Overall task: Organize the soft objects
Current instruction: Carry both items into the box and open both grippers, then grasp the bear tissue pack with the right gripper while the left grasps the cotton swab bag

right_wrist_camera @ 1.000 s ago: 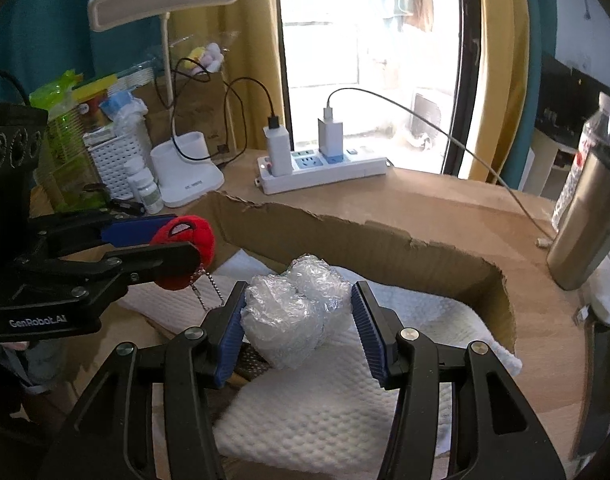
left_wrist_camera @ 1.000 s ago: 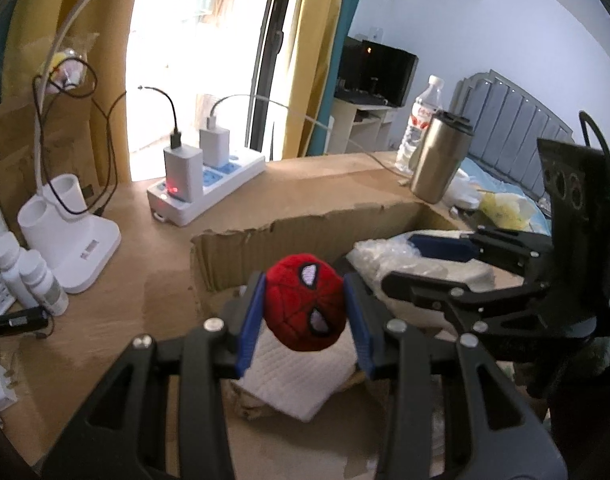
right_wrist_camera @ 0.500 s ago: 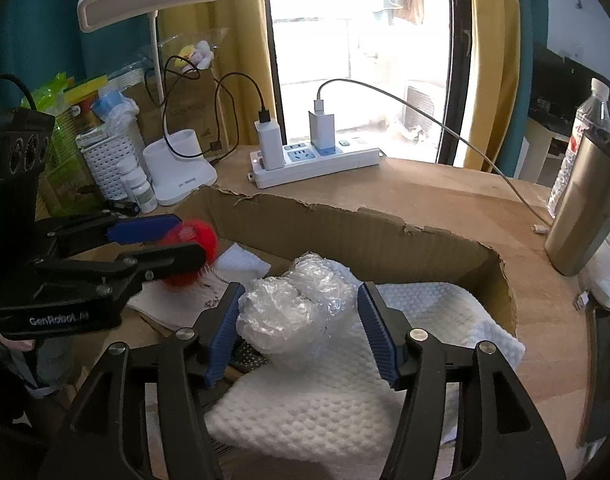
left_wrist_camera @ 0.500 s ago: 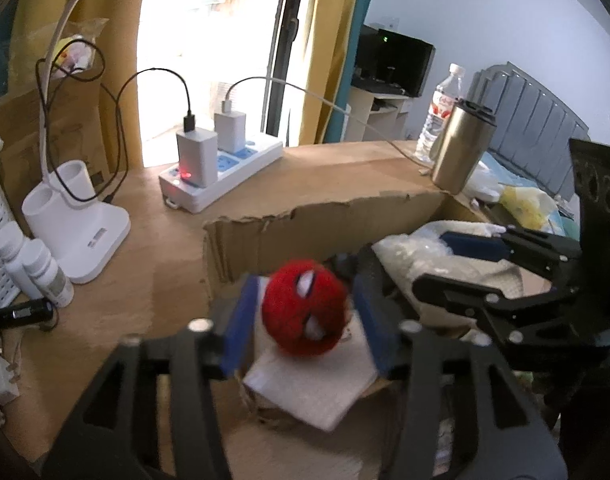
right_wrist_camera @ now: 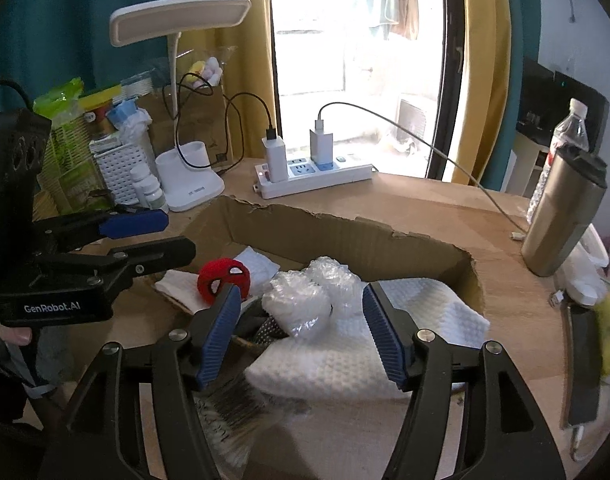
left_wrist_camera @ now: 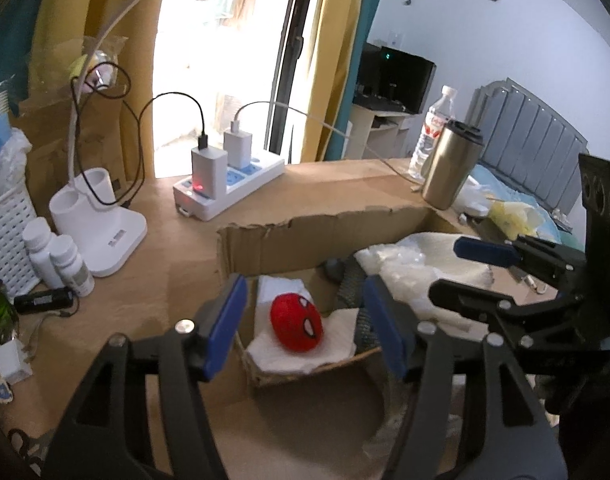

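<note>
A red Spider-Man plush ball [left_wrist_camera: 297, 326] lies on a white cloth [left_wrist_camera: 337, 346] inside the cardboard box [left_wrist_camera: 305, 236]; it also shows in the right wrist view [right_wrist_camera: 223, 280]. My left gripper [left_wrist_camera: 305, 330] is open above it, apart from it, and shows in the right wrist view [right_wrist_camera: 153, 236]. A crumpled bubble-wrap wad [right_wrist_camera: 309, 300] rests on a white textured towel [right_wrist_camera: 417, 320] in the box. My right gripper [right_wrist_camera: 301, 336] is open around the wad without squeezing it, and shows in the left wrist view [left_wrist_camera: 465, 276].
A white power strip [right_wrist_camera: 313, 176] with chargers, a white desk lamp [right_wrist_camera: 185, 184], small white bottles [left_wrist_camera: 61, 260] and a white basket [left_wrist_camera: 5, 232] stand behind and left of the box. A steel tumbler [right_wrist_camera: 561, 216] and a water bottle [left_wrist_camera: 433, 136] stand at right.
My left gripper opened and drew back upward, leaving the plush ball on the white cloth in the box. My right gripper opened wider around the bubble wrap, which now rests on the towel.
</note>
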Available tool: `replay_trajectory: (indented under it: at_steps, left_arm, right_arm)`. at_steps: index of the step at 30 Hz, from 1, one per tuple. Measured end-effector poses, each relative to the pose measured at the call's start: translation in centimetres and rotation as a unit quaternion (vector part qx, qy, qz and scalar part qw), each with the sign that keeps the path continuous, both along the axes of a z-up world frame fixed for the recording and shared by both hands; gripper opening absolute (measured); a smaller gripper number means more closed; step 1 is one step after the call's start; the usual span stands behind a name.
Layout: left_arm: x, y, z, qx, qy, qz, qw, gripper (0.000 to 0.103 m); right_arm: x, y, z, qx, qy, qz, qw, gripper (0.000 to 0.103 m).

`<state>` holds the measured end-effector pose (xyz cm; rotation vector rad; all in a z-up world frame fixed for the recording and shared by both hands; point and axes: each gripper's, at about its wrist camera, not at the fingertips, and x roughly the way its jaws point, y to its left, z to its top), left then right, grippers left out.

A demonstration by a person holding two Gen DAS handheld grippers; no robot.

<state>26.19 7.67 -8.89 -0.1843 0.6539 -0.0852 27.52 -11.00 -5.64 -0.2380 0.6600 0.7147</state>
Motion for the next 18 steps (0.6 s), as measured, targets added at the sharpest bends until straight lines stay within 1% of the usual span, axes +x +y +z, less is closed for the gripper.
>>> replay_trajectory:
  at_steps: [16,17,18]
  left_arm:
    - [-5.5,-1.5,2.6,0.011,-0.032,-0.01,0.9994,0.064]
    - [-5.7,-1.6,2.7,0.011,-0.034,-0.011,0.9993,0.067]
    - [-6.1,-1.8,2.8,0.009,-0.036,-0.012,0.9992,0.072]
  right_arm:
    - [-4.7,-1.8,2.2,0.005,-0.03,-0.015,0.999,0.067]
    - [-4.9,-2.0,2.2,0.005,-0.031,-0.016,0.999,0.067]
    - [-5.1,-2.1,2.3,0.005,-0.033,-0.016,0.999,0.067]
